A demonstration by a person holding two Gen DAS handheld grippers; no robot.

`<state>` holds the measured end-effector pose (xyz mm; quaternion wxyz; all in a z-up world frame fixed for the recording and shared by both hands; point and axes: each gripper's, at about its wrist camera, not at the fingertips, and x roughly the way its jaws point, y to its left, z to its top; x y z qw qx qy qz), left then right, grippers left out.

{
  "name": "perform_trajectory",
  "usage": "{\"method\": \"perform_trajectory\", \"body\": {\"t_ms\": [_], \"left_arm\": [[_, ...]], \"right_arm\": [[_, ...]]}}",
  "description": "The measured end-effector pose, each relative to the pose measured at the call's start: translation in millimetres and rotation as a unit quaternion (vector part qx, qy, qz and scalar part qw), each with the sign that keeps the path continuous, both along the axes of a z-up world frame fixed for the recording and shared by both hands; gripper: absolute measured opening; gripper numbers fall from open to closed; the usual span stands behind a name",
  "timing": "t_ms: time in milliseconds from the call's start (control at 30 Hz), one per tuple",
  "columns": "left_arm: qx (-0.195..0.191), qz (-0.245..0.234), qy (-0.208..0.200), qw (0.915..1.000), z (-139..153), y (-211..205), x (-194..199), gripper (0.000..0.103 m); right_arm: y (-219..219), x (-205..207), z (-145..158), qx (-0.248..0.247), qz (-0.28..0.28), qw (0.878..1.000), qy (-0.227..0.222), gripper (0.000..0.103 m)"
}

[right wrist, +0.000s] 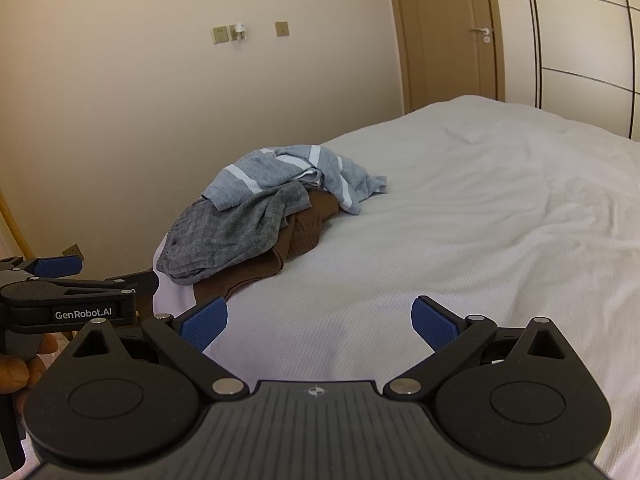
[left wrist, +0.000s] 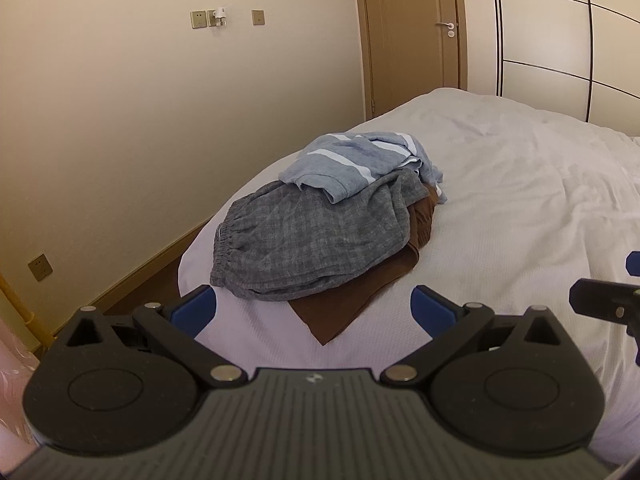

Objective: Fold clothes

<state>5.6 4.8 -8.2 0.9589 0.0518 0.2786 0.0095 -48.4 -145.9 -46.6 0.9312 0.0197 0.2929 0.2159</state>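
White bedding covers the bed, and on it a heap of clothes lies ahead of the left gripper, whose blue-padded jaws stand spread wide with nothing between them. A brown garment is lowest (one corner reaches in between the jaw tips), a grey checked garment lies over it, and a blue shirt with white stripes is on top. The right gripper is likewise released and empty over bare sheet, the heap ahead and left of its jaws.
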Motion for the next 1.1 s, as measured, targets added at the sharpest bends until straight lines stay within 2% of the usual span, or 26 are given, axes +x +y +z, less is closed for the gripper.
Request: {"method": "perform_trajectory", "body": {"t_ms": [467,767,967,1100], "left_arm": [[0.004,0.000,0.004,1.0000,-5.9,6.4,6.3,0.102],[0.007,-0.006,0.001,1.0000,-8.7,11.8,30.1,0.102],[0.016,-0.031,-0.011,0.9993,-8.8,7.9,65.5,0.102],[0.053,-0.068,-0.048,0.9951,-7.4,-0.1,95.8,0.102]], "right_arm": [[4.1,15.0,-2.6,-0.009,0.004,1.000,0.007,0.101],[11.5,37.2,-7.0,-0.023,0.014,1.000,0.001,0.101],[14.0,73.1,-10.5,-0.027,0.037,0.999,-0.026,0.100],[20.0,112.8,-7.5,-0.028,0.060,0.997,-0.051,0.093]]}}
